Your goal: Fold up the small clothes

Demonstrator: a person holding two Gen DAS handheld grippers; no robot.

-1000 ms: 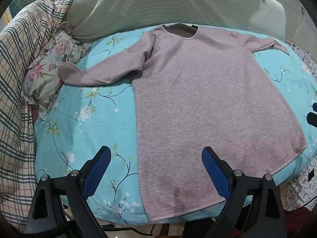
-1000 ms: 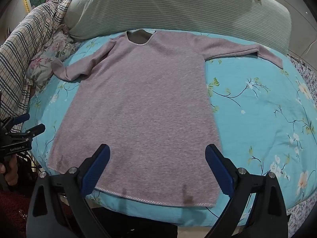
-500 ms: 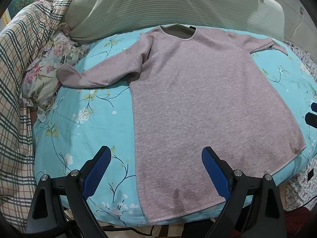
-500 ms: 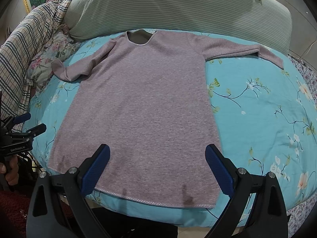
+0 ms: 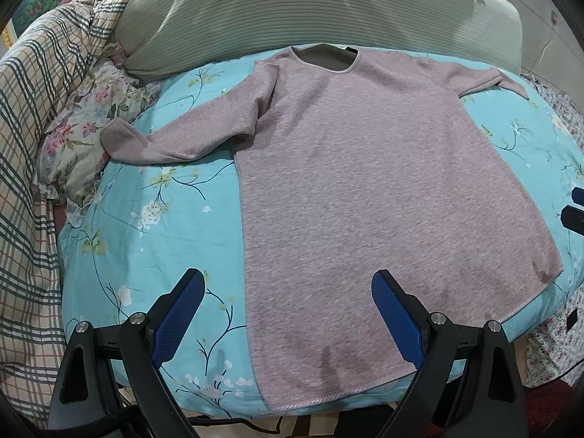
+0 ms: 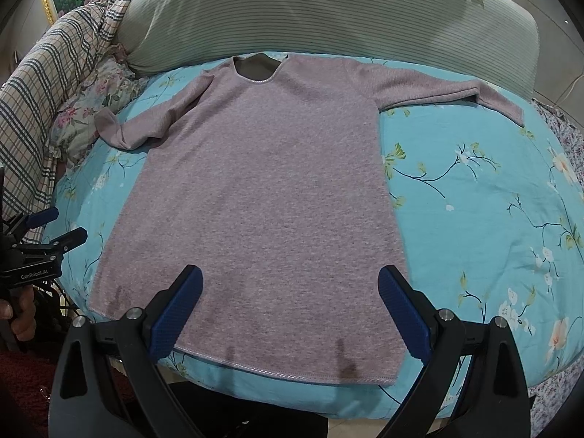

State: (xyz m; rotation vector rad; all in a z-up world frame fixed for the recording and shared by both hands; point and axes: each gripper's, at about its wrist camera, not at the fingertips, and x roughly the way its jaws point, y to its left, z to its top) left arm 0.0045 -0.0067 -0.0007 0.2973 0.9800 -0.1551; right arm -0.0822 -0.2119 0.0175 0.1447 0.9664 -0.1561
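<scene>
A small mauve long-sleeved top (image 5: pixel 365 189) lies flat, front up, on a turquoise floral bed sheet (image 5: pixel 153 219), neck away from me, both sleeves spread out. It also shows in the right wrist view (image 6: pixel 266 197). My left gripper (image 5: pixel 288 292) is open and empty, hovering over the hem's left corner. My right gripper (image 6: pixel 292 288) is open and empty, over the hem's right part. The left gripper also shows at the left edge of the right wrist view (image 6: pixel 51 226).
A striped green bolster (image 5: pixel 310 14) lies behind the top. A plaid blanket (image 5: pixel 33 109) and a floral pillow (image 5: pixel 80 135) sit at the left. The bed's front edge runs just below the hem (image 6: pixel 277 368).
Both grippers have drifted slightly; the view has shifted a little. The top has not moved and both grippers stay open.
</scene>
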